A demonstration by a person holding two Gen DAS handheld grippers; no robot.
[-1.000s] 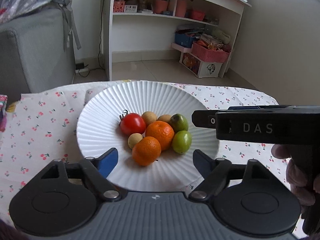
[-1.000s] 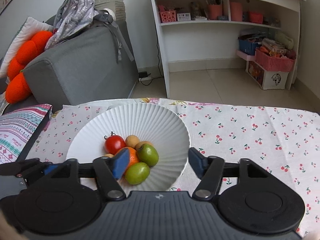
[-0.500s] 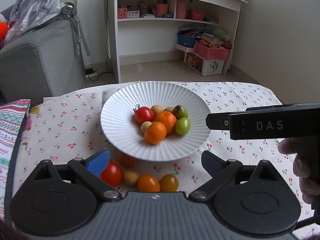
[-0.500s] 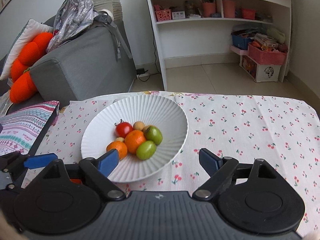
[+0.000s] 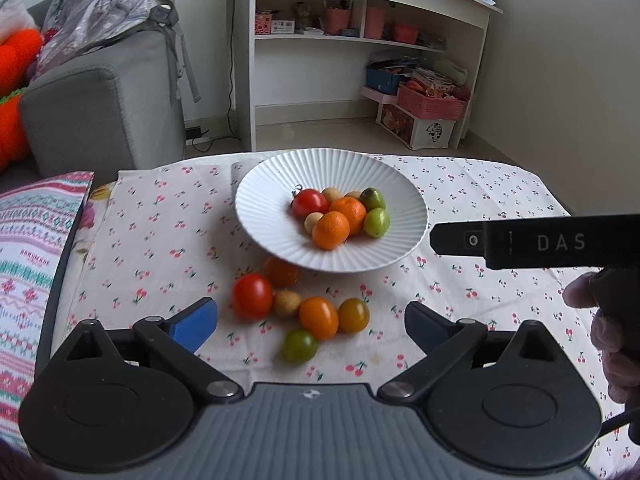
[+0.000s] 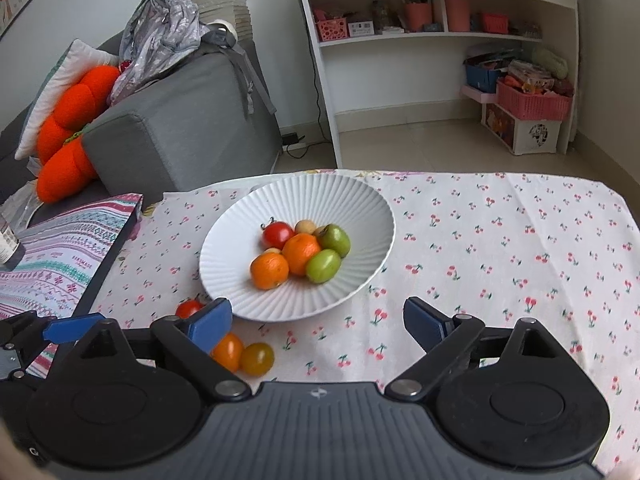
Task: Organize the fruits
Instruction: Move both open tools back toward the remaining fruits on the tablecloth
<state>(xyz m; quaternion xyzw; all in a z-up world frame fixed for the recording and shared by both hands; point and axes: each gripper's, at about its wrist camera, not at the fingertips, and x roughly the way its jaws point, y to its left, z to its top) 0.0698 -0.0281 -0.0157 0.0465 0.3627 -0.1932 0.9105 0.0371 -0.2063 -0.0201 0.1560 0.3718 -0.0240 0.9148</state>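
A white ribbed plate (image 5: 264, 200) (image 6: 240, 240) holds a red tomato (image 5: 309, 202), two oranges (image 5: 330, 230), two green fruits (image 5: 376, 222) and small tan fruits. On the cloth in front of it lie loose fruits: a red tomato (image 5: 252, 295), a tan fruit (image 5: 287, 303), an orange tomato (image 5: 318, 317), a yellow one (image 5: 353, 315), a green one (image 5: 300, 345). My left gripper (image 5: 311, 322) is open and empty, above the loose fruits. My right gripper (image 6: 318, 320) is open and empty, near the plate's front rim.
The table has a cherry-print cloth (image 6: 500, 248). A patterned striped cloth (image 5: 28, 240) lies at the left. Beyond stand a grey sofa (image 6: 180, 128) with an orange cushion (image 6: 68, 128) and a white shelf unit (image 6: 440, 40) with baskets.
Both grippers have pulled back from the plate, so the loose fruits on the cloth have come into view. Both stay open and empty.
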